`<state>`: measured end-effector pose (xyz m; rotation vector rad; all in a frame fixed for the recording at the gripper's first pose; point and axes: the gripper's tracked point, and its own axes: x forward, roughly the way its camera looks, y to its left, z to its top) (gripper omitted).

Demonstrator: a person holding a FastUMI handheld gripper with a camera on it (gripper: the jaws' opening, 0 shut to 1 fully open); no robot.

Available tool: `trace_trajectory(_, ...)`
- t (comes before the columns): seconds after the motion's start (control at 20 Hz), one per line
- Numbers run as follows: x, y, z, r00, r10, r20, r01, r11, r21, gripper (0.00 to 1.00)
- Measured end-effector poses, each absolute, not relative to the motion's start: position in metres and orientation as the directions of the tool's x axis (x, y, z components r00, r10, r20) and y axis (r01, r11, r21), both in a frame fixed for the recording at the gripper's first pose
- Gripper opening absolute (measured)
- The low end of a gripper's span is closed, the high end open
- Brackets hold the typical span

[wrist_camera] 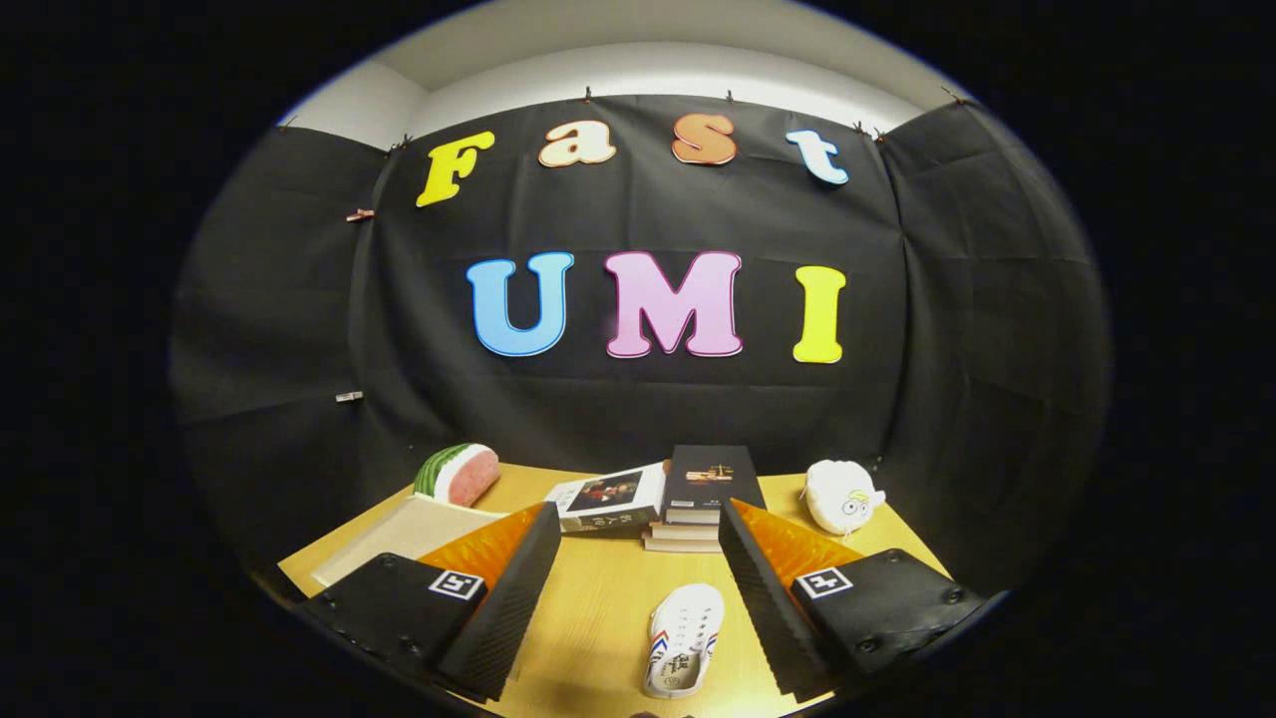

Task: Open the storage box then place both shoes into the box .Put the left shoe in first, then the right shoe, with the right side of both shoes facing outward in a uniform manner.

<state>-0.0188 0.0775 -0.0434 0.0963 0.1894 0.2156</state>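
With the fingers [638, 558] spread wide and gripping nothing, a white shoe [684, 638] lies on the counter [598, 608] between them, nearer the right finger, books [698, 499] stacked just beyond.

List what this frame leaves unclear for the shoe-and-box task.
- Storage box: gripper view, partly behind one finger of the open hand-held gripper; open or closed unclear.
- White shoe: lies between the fingers, heel cut off at the edge; left or right unclear.
- Book cover: too small.
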Motion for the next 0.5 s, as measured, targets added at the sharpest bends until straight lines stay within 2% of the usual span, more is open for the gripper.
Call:
trace_trajectory(0.3, -0.012, 0.107, -0.050, 0.900, 0.353, -0.256, -0.275, 0.915, 0.295, 0.98)
trace_trajectory(0.5, -0.015, 0.136, -0.079, 0.802, 0.472, -0.365, -0.269, 0.832, 0.485, 0.98)
